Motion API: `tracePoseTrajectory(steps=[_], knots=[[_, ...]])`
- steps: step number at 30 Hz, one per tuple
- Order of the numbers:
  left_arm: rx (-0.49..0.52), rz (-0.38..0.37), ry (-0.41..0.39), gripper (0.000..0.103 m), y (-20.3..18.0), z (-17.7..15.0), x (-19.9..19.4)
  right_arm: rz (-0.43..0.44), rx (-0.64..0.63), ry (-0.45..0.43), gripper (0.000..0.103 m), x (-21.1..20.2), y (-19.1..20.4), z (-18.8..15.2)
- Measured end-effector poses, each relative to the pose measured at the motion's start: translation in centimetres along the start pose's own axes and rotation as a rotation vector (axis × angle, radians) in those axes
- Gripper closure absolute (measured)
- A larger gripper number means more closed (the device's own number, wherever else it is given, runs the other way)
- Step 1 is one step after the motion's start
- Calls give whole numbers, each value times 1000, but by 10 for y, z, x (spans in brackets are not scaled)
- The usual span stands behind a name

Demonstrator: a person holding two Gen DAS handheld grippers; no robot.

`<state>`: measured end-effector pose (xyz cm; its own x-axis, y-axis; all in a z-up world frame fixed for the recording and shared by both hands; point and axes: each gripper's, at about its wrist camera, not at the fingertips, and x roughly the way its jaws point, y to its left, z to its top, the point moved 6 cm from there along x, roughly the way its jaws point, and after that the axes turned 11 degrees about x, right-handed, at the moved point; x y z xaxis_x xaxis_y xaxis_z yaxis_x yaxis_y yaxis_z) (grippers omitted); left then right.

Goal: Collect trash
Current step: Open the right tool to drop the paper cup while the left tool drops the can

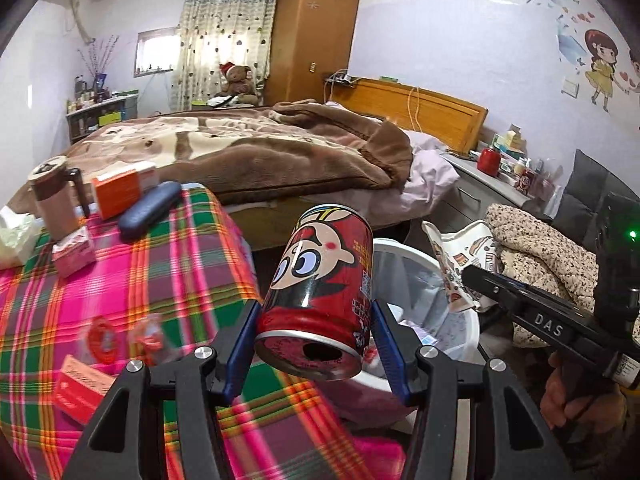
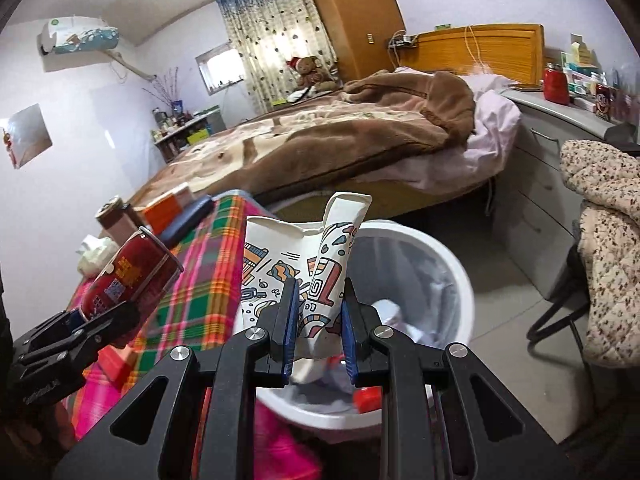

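The left gripper [image 1: 316,334] has its jaws clamped on a red cartoon-face drink can [image 1: 324,280] (opened end facing the camera) at frame centre. The right gripper [image 2: 318,334] pinches a crushed white paper cup with colourful doodles [image 2: 296,268] above the white round bin [image 2: 448,264].

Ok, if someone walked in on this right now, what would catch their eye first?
Probably the red cartoon can, clamped between the left gripper's blue fingers just past the edge of the bright pink plaid tablecloth. Next, the crushed patterned paper cup pinched in the right gripper, held over the white trash bin that stands on the floor in front of the bed.
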<state>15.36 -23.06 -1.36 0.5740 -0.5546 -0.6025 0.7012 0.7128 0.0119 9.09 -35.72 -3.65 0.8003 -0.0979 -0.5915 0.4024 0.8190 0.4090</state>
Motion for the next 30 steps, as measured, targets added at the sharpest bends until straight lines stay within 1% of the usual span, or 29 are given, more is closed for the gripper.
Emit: tracePoseTrajectory(steps=[2, 4, 7, 10, 16, 22, 23, 24, 25, 26, 27, 28, 30], knots=[[18, 3, 2, 47, -11, 2, 7, -12, -8, 6, 83, 2, -7, 2], [18, -9, 11, 47, -20, 2, 15, -31, -16, 8, 83, 3, -14, 2], [53, 10, 26, 47, -33, 0, 26, -47, -22, 24, 83, 7, -22, 1], [57, -10, 44, 47, -43, -2, 36, -66, -22, 50, 83, 14, -32, 0], [65, -24, 69, 47, -53, -3, 52, -103, -34, 90, 83, 24, -43, -2], [47, -39, 65, 47, -53, -2, 59, -119, -28, 115, 82, 30, -52, 0], [48, -37, 62, 46, -53, -1, 58, -124, -26, 115, 82, 30, -53, 0], [46, -40, 60, 42, -53, 0, 58, -126, -23, 115, 81, 30, -54, 0], [42, -44, 56, 40, -52, 0, 57, -121, -15, 117, 76, 29, -54, -1], [36, -44, 51, 37, -51, 0, 56, -115, -8, 116, 66, 28, -55, -1], [32, -42, 45, 37, -50, 1, 54, -109, -3, 115, 60, 28, -55, -2], [32, -40, 42, 37, -49, 1, 52, -104, 0, 114, 50, 27, -55, -2], [28, -35, 42, 36, -47, 1, 50, -101, -3, 109, 49, 25, -54, -3]])
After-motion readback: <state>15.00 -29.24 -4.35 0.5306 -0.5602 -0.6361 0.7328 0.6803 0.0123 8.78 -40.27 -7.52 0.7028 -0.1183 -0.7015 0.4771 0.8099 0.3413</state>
